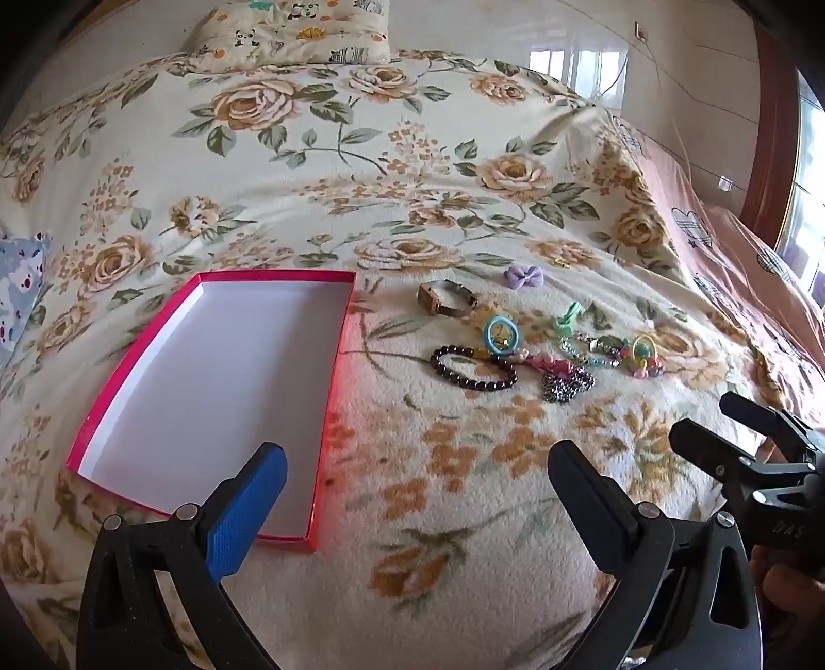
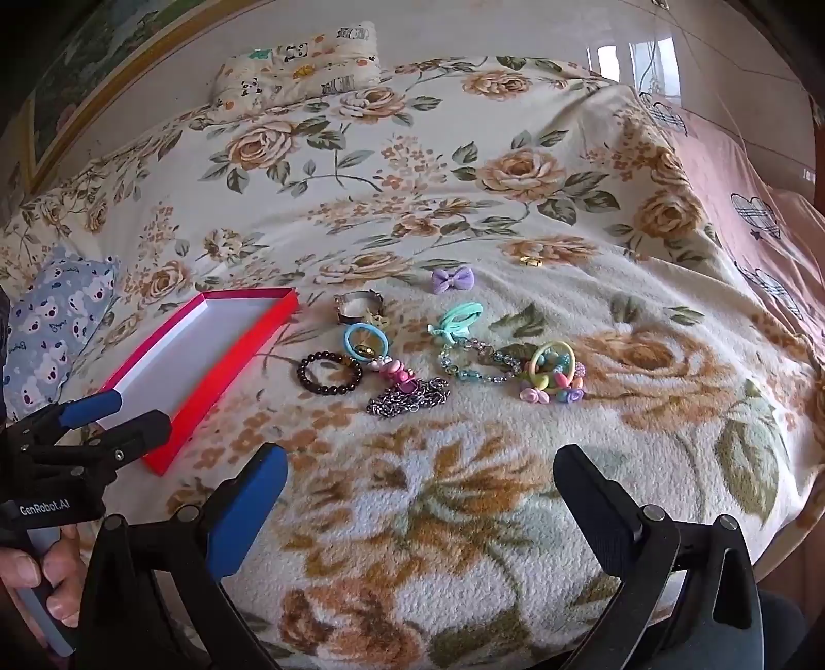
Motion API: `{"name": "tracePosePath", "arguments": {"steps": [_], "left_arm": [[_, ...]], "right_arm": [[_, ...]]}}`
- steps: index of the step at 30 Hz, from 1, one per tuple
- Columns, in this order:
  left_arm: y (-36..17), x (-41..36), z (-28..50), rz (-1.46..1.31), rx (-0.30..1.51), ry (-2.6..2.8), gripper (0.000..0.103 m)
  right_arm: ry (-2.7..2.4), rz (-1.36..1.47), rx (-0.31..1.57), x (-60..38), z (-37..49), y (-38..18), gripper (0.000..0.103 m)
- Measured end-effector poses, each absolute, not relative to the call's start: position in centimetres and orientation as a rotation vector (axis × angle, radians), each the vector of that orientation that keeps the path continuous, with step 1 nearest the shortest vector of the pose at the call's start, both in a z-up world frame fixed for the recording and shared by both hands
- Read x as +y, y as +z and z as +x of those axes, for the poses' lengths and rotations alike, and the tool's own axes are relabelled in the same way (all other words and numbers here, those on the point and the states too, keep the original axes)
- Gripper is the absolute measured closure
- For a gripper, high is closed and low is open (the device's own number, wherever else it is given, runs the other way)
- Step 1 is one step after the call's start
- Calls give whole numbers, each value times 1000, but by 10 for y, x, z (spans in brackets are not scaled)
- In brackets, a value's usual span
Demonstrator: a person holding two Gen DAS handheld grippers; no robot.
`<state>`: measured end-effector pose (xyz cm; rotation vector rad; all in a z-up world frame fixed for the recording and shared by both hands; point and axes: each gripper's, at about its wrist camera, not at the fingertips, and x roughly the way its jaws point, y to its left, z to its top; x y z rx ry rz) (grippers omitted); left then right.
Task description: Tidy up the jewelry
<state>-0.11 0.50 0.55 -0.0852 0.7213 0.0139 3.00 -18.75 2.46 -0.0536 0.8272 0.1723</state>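
An empty pink box (image 1: 154, 412) with a white inside lies on the floral blanket; it also shows in the right wrist view (image 2: 170, 371). To its right lies a cluster of jewelry: a watch (image 1: 446, 299), a purple bow (image 1: 523, 277), a dark bead bracelet (image 1: 473, 367), a blue ring tie (image 1: 501, 335), a metal chain (image 1: 567, 385), a clear bead bracelet (image 2: 477, 363) and pastel hair ties (image 2: 554, 373). My left gripper (image 1: 417, 464) is open and empty, near the box's near right corner. My right gripper (image 2: 420, 464) is open and empty, short of the jewelry.
The floral blanket (image 1: 361, 154) covers the bed. A panda pillow (image 1: 294, 31) sits at the far end. A blue koala cushion (image 2: 51, 330) lies left of the box. A pink sheet (image 1: 722, 257) runs along the right side. A small gold piece (image 2: 531, 261) lies beyond the bow.
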Motion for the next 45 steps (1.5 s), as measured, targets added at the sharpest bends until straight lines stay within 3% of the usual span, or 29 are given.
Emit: {"name": "tracePosePath", "arguments": {"steps": [45], "left_arm": [[4, 11, 7, -80, 738, 38, 1]], "right_arm": [[202, -64, 818, -178, 32, 32, 0]]}}
